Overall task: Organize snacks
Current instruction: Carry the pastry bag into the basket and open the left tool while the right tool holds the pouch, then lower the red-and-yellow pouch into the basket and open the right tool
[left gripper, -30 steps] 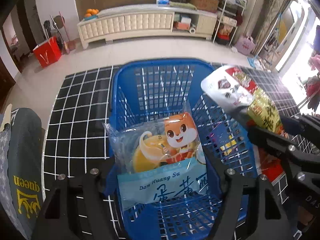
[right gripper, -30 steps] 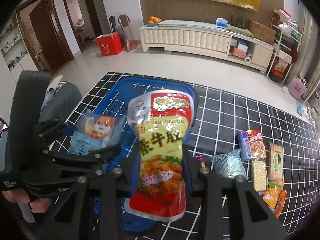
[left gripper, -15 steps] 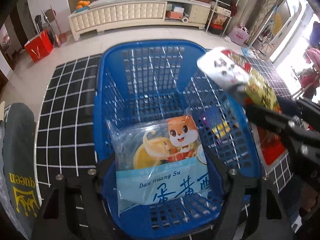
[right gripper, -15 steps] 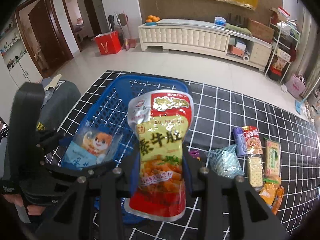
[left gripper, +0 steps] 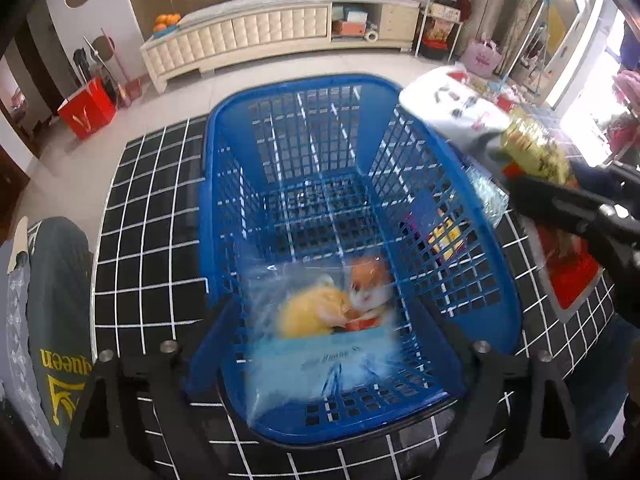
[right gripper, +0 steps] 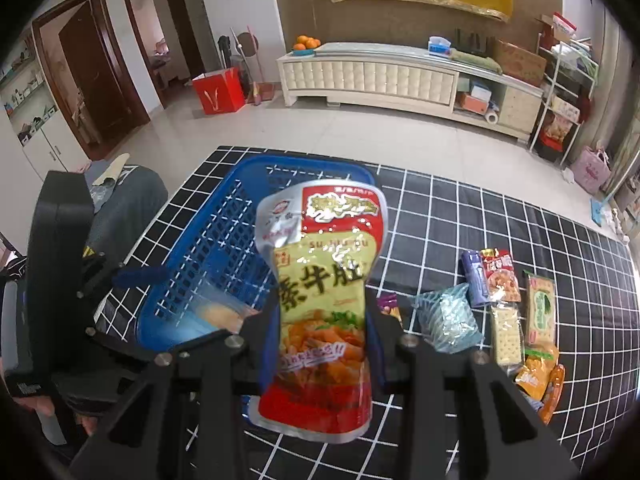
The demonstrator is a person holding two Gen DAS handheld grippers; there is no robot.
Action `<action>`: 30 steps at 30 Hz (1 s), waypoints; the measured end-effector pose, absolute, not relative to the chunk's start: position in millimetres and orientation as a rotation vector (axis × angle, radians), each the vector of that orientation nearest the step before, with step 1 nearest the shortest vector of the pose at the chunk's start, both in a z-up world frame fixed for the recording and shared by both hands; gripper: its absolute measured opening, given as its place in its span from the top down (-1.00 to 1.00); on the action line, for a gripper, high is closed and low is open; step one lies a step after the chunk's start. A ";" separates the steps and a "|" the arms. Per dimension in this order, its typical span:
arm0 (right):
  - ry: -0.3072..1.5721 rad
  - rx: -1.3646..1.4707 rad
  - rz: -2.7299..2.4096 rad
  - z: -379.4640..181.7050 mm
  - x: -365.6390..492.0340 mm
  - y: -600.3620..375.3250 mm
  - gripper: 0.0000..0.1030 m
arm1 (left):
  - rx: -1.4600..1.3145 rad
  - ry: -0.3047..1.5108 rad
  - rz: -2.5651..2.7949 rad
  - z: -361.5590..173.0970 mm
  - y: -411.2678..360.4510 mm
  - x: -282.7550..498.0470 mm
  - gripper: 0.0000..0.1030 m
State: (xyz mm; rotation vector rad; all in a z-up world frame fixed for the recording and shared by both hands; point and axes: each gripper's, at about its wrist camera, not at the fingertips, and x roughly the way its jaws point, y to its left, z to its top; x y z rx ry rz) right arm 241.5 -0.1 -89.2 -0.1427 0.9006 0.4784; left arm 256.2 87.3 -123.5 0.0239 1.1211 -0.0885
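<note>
Checkered desk, blue basket (left gripper: pixel 496 280): your left claw (left gripper: pixel 324 354) is opening, dropping the pastry bag (left gripper: pixel 320 332) in; right claw (right gripper: pixel 324 344) grips the pouch (right gripper: pixel 322 300), probably next.

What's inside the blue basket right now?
One snack: the clear bag with a cartoon animal, blurred, at the near end of the blue basket. The rest of its floor looks bare. The near corners are hidden behind the left gripper, whose jaws are opening.

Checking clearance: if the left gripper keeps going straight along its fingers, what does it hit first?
Most likely the cartoon snack bag, blurred between the opening jaws of the left gripper and seemingly dropping free into the blue basket. Behind it lies the basket floor; depth is uncertain.
</note>
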 end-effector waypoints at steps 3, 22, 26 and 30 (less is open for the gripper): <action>0.901 -0.139 0.481 -87.8 240.6 -1.1 0.19 | -0.026 1.121 -0.110 -119.7 92.5 255.3 -1.00; 0.921 -0.227 0.524 -99.5 277.9 54.5 0.19 | -0.038 0.998 0.016 -89.4 147.1 268.5 -1.00; 0.947 -0.241 0.522 -109.9 290.0 63.2 0.19 | -0.031 0.992 0.036 -94.8 157.3 278.7 -1.00; 0.959 -0.273 0.519 -120.3 300.2 72.9 0.19 | -0.006 1.010 0.039 -104.8 161.3 288.6 -1.00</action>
